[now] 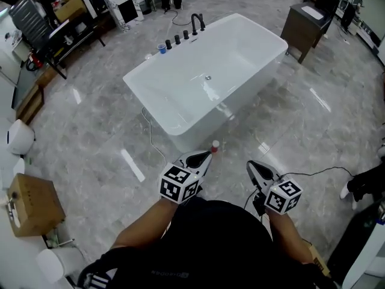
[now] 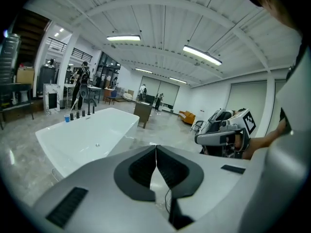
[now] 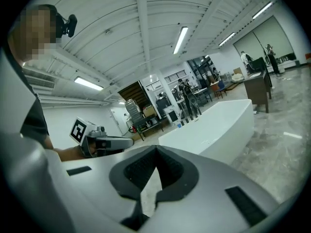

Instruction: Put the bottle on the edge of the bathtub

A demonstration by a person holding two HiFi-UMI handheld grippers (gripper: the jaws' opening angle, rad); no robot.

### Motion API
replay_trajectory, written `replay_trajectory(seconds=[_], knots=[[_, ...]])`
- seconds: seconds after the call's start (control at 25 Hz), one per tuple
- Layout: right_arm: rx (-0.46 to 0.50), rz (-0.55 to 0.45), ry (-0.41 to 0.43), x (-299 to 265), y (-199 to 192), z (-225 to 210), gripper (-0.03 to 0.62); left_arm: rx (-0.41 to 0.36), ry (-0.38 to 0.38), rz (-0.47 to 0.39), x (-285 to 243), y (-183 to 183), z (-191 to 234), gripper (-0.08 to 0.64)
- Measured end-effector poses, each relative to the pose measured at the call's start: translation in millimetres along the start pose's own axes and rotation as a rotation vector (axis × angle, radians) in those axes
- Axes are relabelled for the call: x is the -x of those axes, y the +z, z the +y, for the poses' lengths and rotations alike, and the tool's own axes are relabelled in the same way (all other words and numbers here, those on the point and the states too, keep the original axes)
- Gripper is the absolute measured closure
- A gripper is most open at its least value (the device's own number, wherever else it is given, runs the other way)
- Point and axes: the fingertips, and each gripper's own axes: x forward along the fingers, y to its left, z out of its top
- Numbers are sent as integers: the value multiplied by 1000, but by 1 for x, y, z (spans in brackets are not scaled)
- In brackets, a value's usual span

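Observation:
The white freestanding bathtub (image 1: 180, 92) stands on the grey marble floor ahead of me. A small white bottle with a red cap (image 1: 215, 144) is by the tub's near corner, just past the tip of my left gripper (image 1: 208, 156). The left gripper is shut and empty; in the left gripper view its jaws (image 2: 156, 148) meet with nothing between them, and the bottle is hidden there. My right gripper (image 1: 250, 164) hangs lower right, also shut and empty, jaws closed in the right gripper view (image 3: 156, 148). Both are held close to my body, short of the tub (image 2: 87, 132).
A black faucet (image 1: 197, 23), several black knobs and a blue cup (image 1: 162, 48) sit on the tub's far rim. A dark cabinet (image 1: 307, 23) is at the back right, a cardboard box (image 1: 33, 203) at left, and a cable (image 1: 150, 138) runs on the floor.

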Motion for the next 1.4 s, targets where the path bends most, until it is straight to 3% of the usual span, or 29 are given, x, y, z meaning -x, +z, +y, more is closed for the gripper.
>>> replay_trajectory(seconds=[0.16,0.28,0.52,0.88,1.4], knots=[[-207,-38,77,23,-11,-2,557,17,30,7,11,-18,-22,543],[-246,-40,102,33,-16,-7,557,15,54,7,16,-24,-34,543],[-166,-31,89,47,-21,4,557,1,39,22,24,-29,-52,543],[-59,-18,11,28,-33,29,557,-28,-1,29,42,-23,-34,543],[-40,5,-29,-12,-42,52,557,-24,-10,51,60,-29,12,543]])
